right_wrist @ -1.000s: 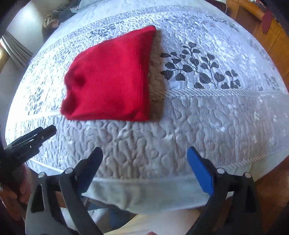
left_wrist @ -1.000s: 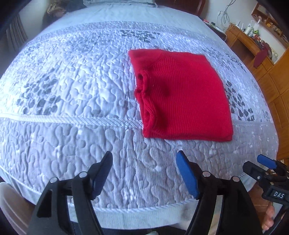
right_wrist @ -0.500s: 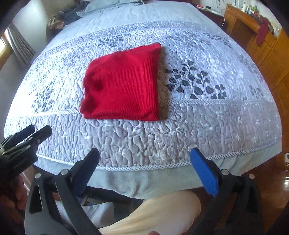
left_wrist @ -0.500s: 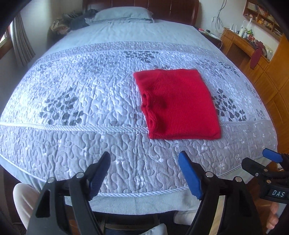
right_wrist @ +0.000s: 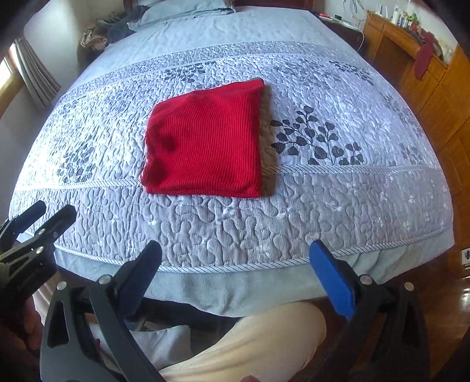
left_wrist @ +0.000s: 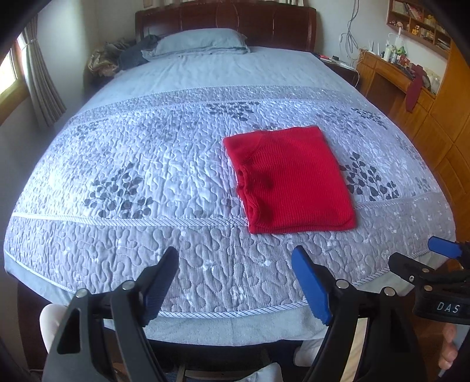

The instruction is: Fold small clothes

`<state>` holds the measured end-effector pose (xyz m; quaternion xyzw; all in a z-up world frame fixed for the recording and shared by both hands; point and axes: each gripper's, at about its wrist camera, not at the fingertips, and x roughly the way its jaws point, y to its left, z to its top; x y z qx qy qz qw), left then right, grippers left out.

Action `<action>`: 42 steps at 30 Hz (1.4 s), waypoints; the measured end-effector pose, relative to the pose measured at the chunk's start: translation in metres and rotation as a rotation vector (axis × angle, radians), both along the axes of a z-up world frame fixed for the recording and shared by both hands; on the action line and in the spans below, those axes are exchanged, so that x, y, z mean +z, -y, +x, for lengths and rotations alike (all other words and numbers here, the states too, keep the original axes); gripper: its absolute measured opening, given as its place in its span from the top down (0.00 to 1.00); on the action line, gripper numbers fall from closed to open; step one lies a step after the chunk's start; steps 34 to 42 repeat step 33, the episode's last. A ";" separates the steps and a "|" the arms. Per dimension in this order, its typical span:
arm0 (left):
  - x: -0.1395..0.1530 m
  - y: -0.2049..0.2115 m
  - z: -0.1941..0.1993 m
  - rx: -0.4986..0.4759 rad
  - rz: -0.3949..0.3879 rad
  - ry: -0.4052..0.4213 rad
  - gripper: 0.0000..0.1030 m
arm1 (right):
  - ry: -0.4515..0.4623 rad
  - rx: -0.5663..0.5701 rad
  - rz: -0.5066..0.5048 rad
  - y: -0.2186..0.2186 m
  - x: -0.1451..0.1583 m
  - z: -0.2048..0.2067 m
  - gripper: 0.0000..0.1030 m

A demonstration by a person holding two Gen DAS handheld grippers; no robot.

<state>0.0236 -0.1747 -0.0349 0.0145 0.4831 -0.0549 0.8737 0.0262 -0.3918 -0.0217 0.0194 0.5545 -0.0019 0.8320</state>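
Note:
A red knit garment (left_wrist: 289,179) (right_wrist: 205,144) lies folded into a neat rectangle on the quilted bed cover, near the foot of the bed. My left gripper (left_wrist: 235,264) hangs above the bed's near edge, well short of the garment, open with nothing between its fingers. My right gripper (right_wrist: 235,258) is likewise back over the foot edge, open and empty. Each gripper shows at the side of the other's view: the right gripper (left_wrist: 420,258) at the right edge, the left gripper (right_wrist: 44,214) at the left edge.
The grey-blue quilted bed (left_wrist: 147,164) fills both views, with a pillow (left_wrist: 202,41) and a dark headboard (left_wrist: 226,17) at the far end. Wooden cabinets (left_wrist: 434,123) run along the right. A curtain (left_wrist: 41,85) hangs left. The person's light trousers (right_wrist: 264,338) show below.
Both grippers have risen and drawn back from the bed, so the garment looks smaller and the headboard has come into view. The garment has not moved.

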 end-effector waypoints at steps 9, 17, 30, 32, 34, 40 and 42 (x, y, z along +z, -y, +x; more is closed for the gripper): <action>-0.005 0.001 0.001 0.001 0.023 -0.005 0.23 | -0.002 -0.004 -0.020 0.001 -0.002 0.002 0.03; -0.012 0.002 0.002 -0.007 0.025 -0.025 0.23 | -0.005 0.003 -0.020 -0.001 -0.004 0.004 0.03; -0.013 0.002 0.003 -0.009 0.027 -0.030 0.22 | -0.020 -0.003 -0.002 0.000 -0.011 0.006 0.03; -0.013 0.002 0.003 -0.007 0.029 -0.027 0.22 | -0.019 -0.004 0.001 0.001 -0.011 0.005 0.03; -0.013 0.002 0.003 -0.007 0.031 -0.026 0.22 | -0.019 -0.004 0.003 0.001 -0.011 0.005 0.03; -0.013 0.002 0.003 -0.007 0.031 -0.026 0.22 | -0.019 -0.004 0.003 0.001 -0.011 0.005 0.03; -0.013 0.002 0.003 -0.007 0.031 -0.026 0.22 | -0.019 -0.004 0.003 0.001 -0.011 0.005 0.03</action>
